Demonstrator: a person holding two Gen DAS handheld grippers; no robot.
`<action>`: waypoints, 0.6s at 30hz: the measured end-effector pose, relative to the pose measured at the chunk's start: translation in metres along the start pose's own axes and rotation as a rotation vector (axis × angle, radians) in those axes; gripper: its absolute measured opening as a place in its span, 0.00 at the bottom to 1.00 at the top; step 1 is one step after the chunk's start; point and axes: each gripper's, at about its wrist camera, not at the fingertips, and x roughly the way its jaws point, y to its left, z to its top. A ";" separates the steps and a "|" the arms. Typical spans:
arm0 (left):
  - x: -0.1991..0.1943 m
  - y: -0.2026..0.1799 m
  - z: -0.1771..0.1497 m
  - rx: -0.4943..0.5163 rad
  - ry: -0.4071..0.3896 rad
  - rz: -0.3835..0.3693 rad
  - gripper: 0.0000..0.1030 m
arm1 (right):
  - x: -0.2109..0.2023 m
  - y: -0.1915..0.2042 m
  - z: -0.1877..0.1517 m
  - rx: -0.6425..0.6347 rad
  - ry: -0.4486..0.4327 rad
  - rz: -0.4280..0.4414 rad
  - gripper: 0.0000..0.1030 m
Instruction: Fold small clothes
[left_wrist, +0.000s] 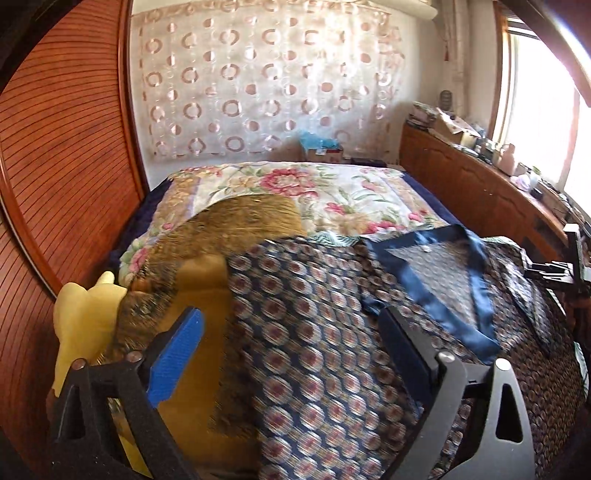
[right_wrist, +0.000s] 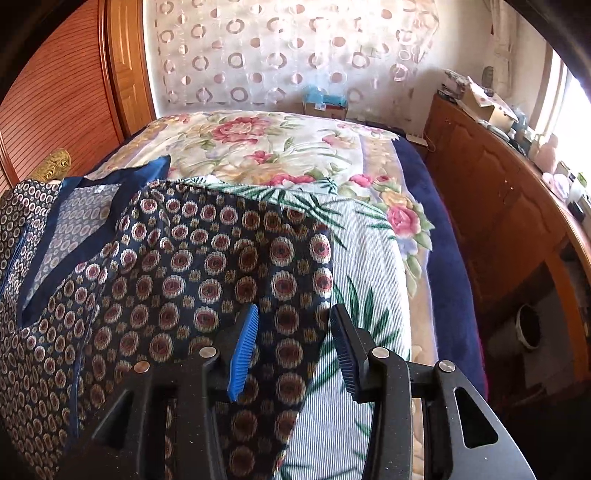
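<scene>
Bedroom scene: a bed (right_wrist: 439, 266) under a floral blanket (right_wrist: 258, 147), a ringed curtain (left_wrist: 258, 81) on the far wall, a wooden wardrobe (left_wrist: 55, 147) at left and a low cabinet (right_wrist: 498, 192) below the window at right. At far left of the left wrist view stands a yellow toy (left_wrist: 85, 317), just beside a mustard cloth (left_wrist: 199, 332). The left gripper (left_wrist: 291, 354) is spread wide, jaws apart, above the garment (left_wrist: 314, 332), a dark patterned top with a blue satin neckline (left_wrist: 436, 266); no fabric lies between its pads. Farther right, the right gripper (right_wrist: 291, 350) stands part open over the garment's right edge, where it meets a striped leaf-print sheet (right_wrist: 354, 295); cloth passes under the gap, but the pads do not appear to press on it. Progress: the garment lies spread and roughly flat on the bed, neckline away from the cameras, its sides perhaps already turned in. Remaining, as judged: the main folds and final squaring.
</scene>
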 end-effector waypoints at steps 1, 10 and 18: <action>0.005 0.006 0.003 -0.008 0.009 0.002 0.88 | 0.002 0.000 0.002 -0.001 0.000 0.007 0.41; 0.029 0.026 0.015 -0.023 0.056 0.005 0.65 | 0.010 -0.010 -0.002 0.034 -0.019 0.037 0.45; 0.050 0.035 0.018 -0.029 0.101 0.016 0.59 | 0.016 -0.016 0.008 0.022 0.001 0.046 0.51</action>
